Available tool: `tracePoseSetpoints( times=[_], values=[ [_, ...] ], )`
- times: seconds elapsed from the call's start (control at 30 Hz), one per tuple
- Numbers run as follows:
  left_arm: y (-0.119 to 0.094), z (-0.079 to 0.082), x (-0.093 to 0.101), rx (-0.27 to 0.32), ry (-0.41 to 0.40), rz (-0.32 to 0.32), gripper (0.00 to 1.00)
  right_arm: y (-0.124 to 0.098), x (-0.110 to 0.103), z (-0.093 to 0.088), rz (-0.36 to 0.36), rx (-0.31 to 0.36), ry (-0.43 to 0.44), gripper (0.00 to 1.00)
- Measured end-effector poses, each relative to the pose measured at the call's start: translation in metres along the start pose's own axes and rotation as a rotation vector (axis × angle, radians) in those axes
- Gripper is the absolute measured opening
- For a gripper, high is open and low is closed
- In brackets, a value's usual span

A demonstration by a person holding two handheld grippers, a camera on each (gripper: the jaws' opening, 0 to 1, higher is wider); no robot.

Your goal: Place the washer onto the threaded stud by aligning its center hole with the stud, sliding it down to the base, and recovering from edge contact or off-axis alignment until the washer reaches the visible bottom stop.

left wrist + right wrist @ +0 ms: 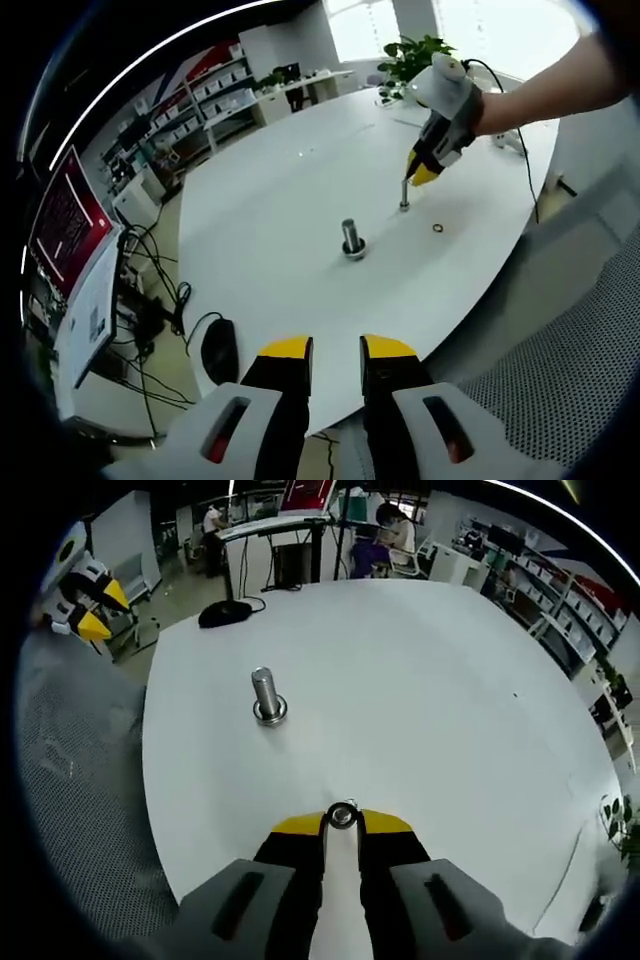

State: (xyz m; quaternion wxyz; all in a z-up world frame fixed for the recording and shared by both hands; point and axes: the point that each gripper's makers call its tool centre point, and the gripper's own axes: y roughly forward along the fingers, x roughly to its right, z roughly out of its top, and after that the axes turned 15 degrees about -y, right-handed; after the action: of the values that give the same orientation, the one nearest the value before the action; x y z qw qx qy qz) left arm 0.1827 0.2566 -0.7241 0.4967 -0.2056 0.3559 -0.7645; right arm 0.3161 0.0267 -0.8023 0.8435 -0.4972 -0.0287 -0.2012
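A thin threaded stud [404, 196] stands upright on the white round table [280, 200]. My right gripper [420, 176], held by a person's hand, sits on top of it. In the right gripper view my right gripper [342, 824] is shut on a small round washer [342, 815] at its yellow tips. A thicker stud [352, 238] [265, 696] with a ring at its base stands mid-table. Another small washer [437, 228] lies flat beside the thin stud. My left gripper [336, 350] hangs open off the table's near edge, holding nothing, and shows as the left gripper [88, 608] in the right gripper view.
A black mouse [220, 350] [222, 613] with its cable lies at the table's edge. A monitor [70, 230] and cables sit to the left. Shelves, a plant [410, 55] and a desk with seated people [385, 535] lie beyond. Grey mesh [80, 780] borders the table.
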Motion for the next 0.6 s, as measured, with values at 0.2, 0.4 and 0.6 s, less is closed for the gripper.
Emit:
tracePoseSetpoints(
  times=[0.2, 0.4, 0.6],
  values=[
    [-0.0004, 0.0, 0.0001, 0.001, -0.005, -0.001, 0.16, 0.004, 0.0035, 0.0021, -0.006, -0.008, -0.018, 0.14],
    [-0.0004, 0.0003, -0.0006, 0.003, -0.008, 0.0, 0.16, 0.0065, 0.004, 0.0, -0.006, -0.026, -0.042, 0.14],
    [-0.0002, 0.0, -0.0009, 0.001, -0.013, -0.001, 0.16, 0.0103, 0.006, 0.0008, -0.006, -0.025, -0.03, 0.14]
  ],
)
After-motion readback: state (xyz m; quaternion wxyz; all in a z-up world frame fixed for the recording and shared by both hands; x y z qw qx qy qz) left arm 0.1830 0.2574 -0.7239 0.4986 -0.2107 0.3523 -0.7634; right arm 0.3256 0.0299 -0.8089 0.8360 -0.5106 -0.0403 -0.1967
